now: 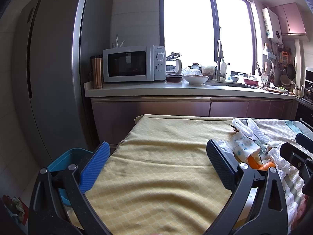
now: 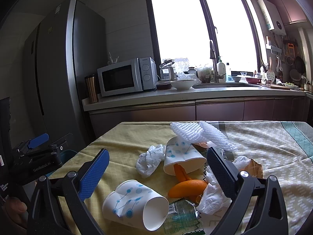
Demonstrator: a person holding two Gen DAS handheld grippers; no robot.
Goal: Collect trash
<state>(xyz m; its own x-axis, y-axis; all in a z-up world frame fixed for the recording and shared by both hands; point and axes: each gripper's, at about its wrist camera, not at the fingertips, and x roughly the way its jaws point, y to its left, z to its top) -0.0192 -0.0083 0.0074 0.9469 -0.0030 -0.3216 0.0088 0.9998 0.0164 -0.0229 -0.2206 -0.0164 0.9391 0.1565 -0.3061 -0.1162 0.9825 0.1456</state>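
A heap of trash lies on the cloth-covered table (image 2: 125,137). It holds two paper cups on their sides, one near (image 2: 135,203) and one farther (image 2: 182,156), orange peel (image 2: 187,188), crumpled tissues (image 2: 150,160), white foam fruit nets (image 2: 197,133) and a green wrapper (image 2: 182,215). My right gripper (image 2: 158,168) is open and empty, its fingers on either side of the heap. My left gripper (image 1: 158,156) is open and empty over bare yellow cloth (image 1: 156,166), left of the heap (image 1: 246,145). It also shows at the left in the right wrist view (image 2: 37,148).
A blue bin (image 1: 66,156) stands on the floor at the table's left edge. Behind the table runs a kitchen counter (image 2: 195,96) with a microwave (image 2: 125,76), bowls and a sink. A tall fridge (image 2: 58,68) stands at the left.
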